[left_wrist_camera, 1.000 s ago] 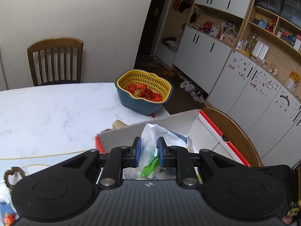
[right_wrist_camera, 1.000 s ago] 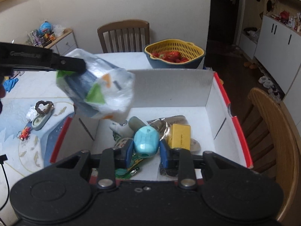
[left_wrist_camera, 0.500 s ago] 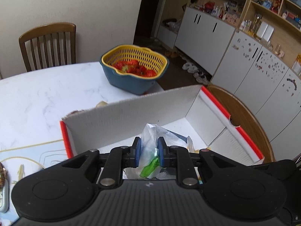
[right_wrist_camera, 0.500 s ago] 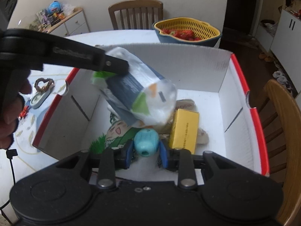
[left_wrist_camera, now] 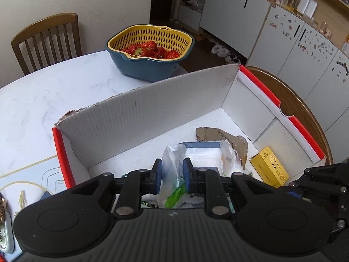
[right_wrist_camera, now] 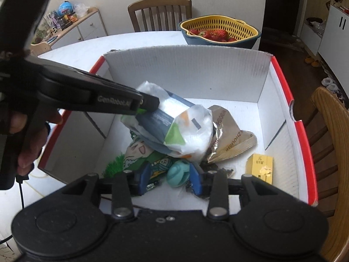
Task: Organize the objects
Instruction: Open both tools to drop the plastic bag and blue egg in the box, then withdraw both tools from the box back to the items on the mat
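My left gripper is shut on a white plastic bag with a blue pack inside, holding it inside the red-edged white cardboard box. In the right wrist view the bag hangs low over the box contents, pinched by the left gripper. My right gripper has its jaws opened wider than the teal round object between them, which looks released just above the box floor. A brown paper pouch and a yellow small box lie in the box.
A blue and yellow basket of strawberries stands on the white marble table behind the box. Wooden chairs stand behind and to the right. A printed green wrapper lies in the box. Small items lie on the table at left.
The left gripper has carried the bag down into the box, over the pile. The right gripper has lowered into the box and widened its jaws around the teal object.
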Available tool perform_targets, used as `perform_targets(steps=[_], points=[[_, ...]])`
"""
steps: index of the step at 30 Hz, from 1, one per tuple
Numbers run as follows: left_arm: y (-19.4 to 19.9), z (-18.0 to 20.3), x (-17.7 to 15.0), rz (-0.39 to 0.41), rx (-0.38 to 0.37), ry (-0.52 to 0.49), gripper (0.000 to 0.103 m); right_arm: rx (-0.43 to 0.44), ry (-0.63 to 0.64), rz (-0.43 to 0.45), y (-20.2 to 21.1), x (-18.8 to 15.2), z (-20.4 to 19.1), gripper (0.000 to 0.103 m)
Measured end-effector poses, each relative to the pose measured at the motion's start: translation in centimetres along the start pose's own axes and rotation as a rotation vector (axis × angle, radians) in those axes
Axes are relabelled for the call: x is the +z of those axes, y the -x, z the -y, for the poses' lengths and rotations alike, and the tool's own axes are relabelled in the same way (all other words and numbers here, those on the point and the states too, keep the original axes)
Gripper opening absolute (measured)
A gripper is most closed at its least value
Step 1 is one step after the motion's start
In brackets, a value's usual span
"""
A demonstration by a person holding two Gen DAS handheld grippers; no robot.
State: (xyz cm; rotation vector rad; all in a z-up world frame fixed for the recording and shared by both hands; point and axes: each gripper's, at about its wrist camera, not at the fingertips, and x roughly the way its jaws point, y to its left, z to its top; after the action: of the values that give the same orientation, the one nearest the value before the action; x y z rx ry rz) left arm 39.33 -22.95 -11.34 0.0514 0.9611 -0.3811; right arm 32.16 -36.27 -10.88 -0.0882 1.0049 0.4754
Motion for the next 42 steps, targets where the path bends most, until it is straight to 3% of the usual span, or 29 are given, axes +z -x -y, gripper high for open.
perform_targets(steps=[2,7,18,21,26,28,31,33,37,42], points=[[0.2,0.0,0.0,-0.004,-0.005,-0.011,0.024,0.003,-0.006,0.007,0.3,-0.1,-0.1,0.039],[0.8,0.0,-0.6,-0.006,-0.019,-0.020,0.055,-0.003,-0.027,0.025,1.0,-0.3,0.0,0.039],[4.0,-0.4,-1.9,0.036,-0.069,-0.013,0.059,-0.034,-0.065,0.088,3.3,-0.7,-0.4,0.041],[5.2,-0.7,-2.2,0.051,-0.079,-0.007,0.059,-0.041,-0.078,0.118,4.1,-0.8,-0.6,0.050],[7.4,-1.2,-2.6,0.094,-0.069,-0.028,0.060,-0.052,-0.088,0.158,5.1,-0.7,-1.3,0.052],[8.3,-1.5,-2.8,0.111,-0.073,-0.029,0.068,-0.055,-0.098,0.173,5.5,-0.7,-1.6,0.054],[9.7,-2.0,-3.2,0.139,-0.064,-0.039,0.071,-0.068,-0.103,0.205,6.1,-0.7,-2.4,0.064],[10.5,-2.5,-3.4,0.148,-0.065,-0.041,0.072,-0.064,-0.109,0.223,6.4,-0.6,-2.9,0.065],[12.1,-3.6,-4.2,0.170,-0.063,-0.038,0.082,-0.061,-0.117,0.249,6.8,-0.5,-4.1,0.072],[13.9,-5.1,-5.3,0.182,-0.049,-0.043,0.083,-0.047,-0.134,0.280,7.2,-0.5,-5.9,0.081]])
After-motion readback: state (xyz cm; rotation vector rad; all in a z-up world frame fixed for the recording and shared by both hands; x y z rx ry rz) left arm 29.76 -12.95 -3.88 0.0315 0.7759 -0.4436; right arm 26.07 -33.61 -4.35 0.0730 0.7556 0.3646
